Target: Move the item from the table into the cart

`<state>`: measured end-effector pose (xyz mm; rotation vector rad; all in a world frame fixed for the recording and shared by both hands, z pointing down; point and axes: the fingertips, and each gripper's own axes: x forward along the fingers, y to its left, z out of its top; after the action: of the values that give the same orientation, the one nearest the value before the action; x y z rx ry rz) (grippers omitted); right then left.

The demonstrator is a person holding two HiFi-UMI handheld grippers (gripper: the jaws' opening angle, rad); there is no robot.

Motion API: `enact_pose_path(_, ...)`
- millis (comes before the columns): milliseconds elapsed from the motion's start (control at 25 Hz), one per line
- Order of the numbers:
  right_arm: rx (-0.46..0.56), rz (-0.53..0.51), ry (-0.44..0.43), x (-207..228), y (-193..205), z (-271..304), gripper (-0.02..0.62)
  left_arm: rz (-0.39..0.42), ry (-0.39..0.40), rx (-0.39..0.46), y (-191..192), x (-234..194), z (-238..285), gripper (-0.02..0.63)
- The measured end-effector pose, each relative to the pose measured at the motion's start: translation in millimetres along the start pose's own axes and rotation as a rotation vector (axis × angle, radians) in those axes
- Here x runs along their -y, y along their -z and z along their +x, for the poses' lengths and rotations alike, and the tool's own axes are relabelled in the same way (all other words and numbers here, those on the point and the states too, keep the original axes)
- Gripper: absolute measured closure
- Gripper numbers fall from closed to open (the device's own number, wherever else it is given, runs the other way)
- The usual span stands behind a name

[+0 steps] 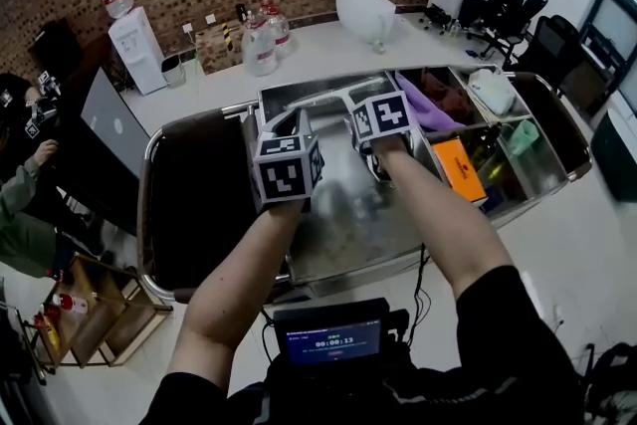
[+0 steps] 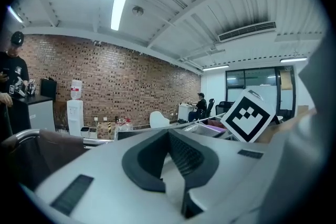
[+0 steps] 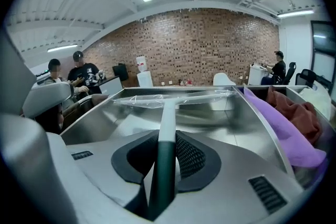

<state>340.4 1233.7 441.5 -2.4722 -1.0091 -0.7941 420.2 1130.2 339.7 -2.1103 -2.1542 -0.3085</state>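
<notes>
While the right tool point(image 3: 167, 136) is gripping the squeegee point(image 3: 168, 105) by its dark handle, the shaft is running straight ahead of the jaws. The plastic-wrapped blade is lying crosswise at the far end, just above or on the floor of the steel bin point(image 3: 100, 113); I cannot tell which. Gripping low on the handle is probably keeping the long blade level and clear of the bin walls. The item is therefore already sitting inside the cart point(image 1: 151, 214), not on the worktop point(image 1: 318, 45) beyond it. Right of this tool a purple cloth point(image 3: 286, 131) is filling the next compartment. To its left, the left tool point(image 2: 169, 136) is hanging with its jaws together on nothing, seemingly just keeping out of the way. No brand is showing on the squeegee. The orange box point(image 1: 460, 169) and the small screen point(image 1: 333, 341) near the person are carrying print too small to read.
</notes>
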Motion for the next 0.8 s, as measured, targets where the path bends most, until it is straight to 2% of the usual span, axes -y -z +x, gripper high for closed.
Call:
enact_pose_path(400,-0.055,0.091,0.014,20.1,15.8,33.6,0.517,-0.003,0.013,-0.017,14.6,5.1,21.3,0.604)
enact_pose_path(600,-0.077,0.089,0.035,24.7,18.5,41.4,0.517,-0.004,0.014,-0.017,14.6,3.6,20.3,0.604)
enact_pose_path(800,-0.039,0.085,0.012,15.7,8.0,49.6,0.517,-0.015,-0.013,0.007,10.9,-2.9,20.9,0.604)
